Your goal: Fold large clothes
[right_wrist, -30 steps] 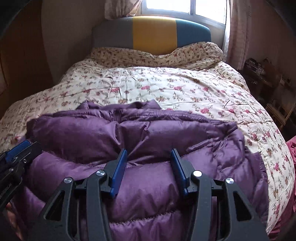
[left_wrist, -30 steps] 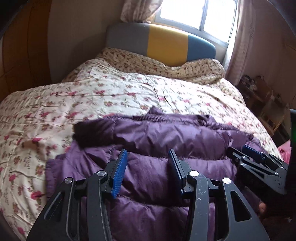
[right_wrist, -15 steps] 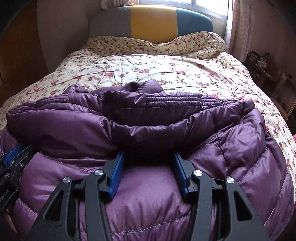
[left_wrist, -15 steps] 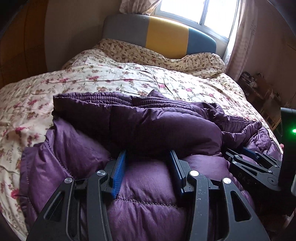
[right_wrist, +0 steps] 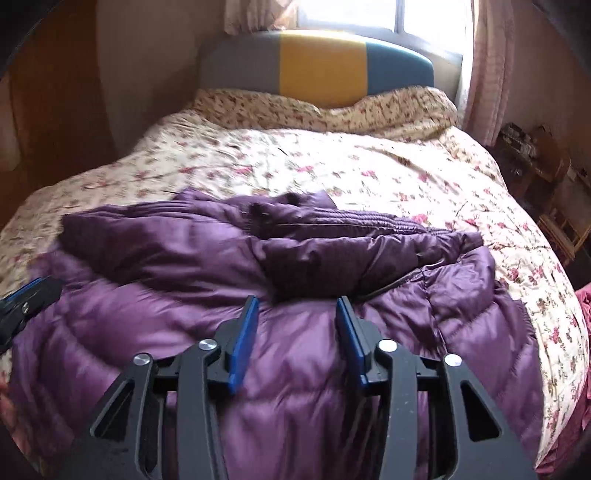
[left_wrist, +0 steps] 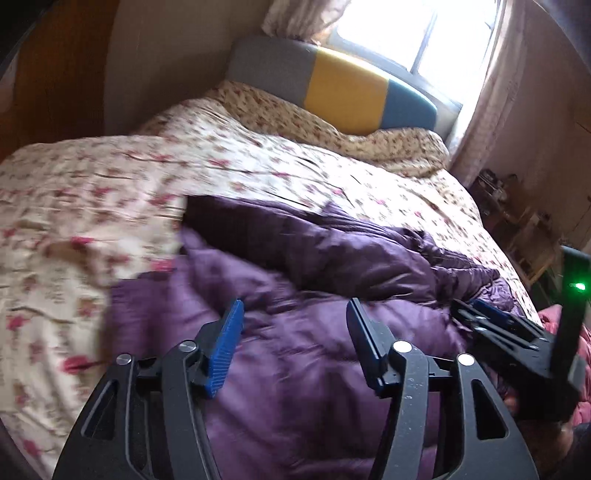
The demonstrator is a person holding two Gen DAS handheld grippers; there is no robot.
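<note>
A: What's on the far left?

B: Floral quilt covering the bed, w/ a brown wall panel behind it. My left gripper hovers over the purple puffer jacket, which lies on the near part of the quilt, its top half folded down over the lower half.

A: Jaws?

B: Left ones are opening, pads apart, fabric below them, nothing pinched btwn them.

A: Mid-frame?

B: Headboard at the far end, grey, yellow, teal panels, under a bright window. The jacket's dark ribbed collar sits at the far edge of the fold.

A: And the right side?

B: My right gripper is also over the jacket, just before the fold edge. Jaws closing, still apart, nothing clamped. Curtain and cluttered shelves on the far right. In the left view the right gripper shows a green light.
</note>
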